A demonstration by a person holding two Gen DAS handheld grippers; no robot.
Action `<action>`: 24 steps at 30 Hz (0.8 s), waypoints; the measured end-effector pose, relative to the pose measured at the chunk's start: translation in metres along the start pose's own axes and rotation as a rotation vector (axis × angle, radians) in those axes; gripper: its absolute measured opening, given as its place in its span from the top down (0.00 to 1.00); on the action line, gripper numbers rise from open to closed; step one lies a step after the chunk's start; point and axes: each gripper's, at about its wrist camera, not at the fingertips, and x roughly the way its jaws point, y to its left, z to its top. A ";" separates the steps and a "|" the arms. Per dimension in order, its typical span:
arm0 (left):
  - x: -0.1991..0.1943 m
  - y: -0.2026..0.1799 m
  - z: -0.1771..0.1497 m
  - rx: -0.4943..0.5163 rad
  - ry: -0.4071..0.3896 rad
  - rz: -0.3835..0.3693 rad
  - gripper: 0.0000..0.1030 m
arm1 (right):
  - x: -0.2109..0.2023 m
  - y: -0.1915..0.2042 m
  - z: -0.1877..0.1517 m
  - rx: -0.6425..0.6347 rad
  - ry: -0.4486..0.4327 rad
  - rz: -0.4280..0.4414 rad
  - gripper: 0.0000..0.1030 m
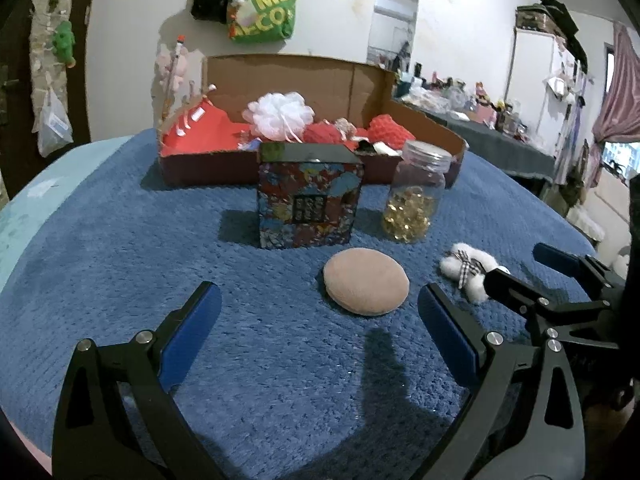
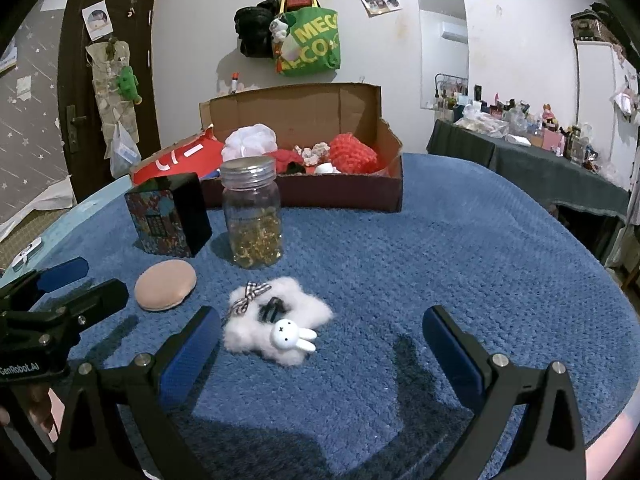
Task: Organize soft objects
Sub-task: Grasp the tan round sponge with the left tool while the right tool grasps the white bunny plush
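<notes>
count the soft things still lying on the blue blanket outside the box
2: the tan puff ahead of the left tongs, the white fluffy bunny clip before the right tongs.

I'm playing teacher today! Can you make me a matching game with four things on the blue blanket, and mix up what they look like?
Things:
1. round puff
2. glass jar
3. fluffy bunny clip
4. patterned box

Looks:
A. white fuzz with a checked bow
B. flat and peachy pink
C. dark lid, colourful sides
D. see-through, gold beads inside

Pairs: 1-B, 2-D, 3-A, 4-C
</notes>
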 end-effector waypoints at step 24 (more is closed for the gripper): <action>0.051 -0.017 0.020 0.163 0.193 -0.163 0.51 | 0.029 0.004 0.011 -0.109 0.153 0.186 0.45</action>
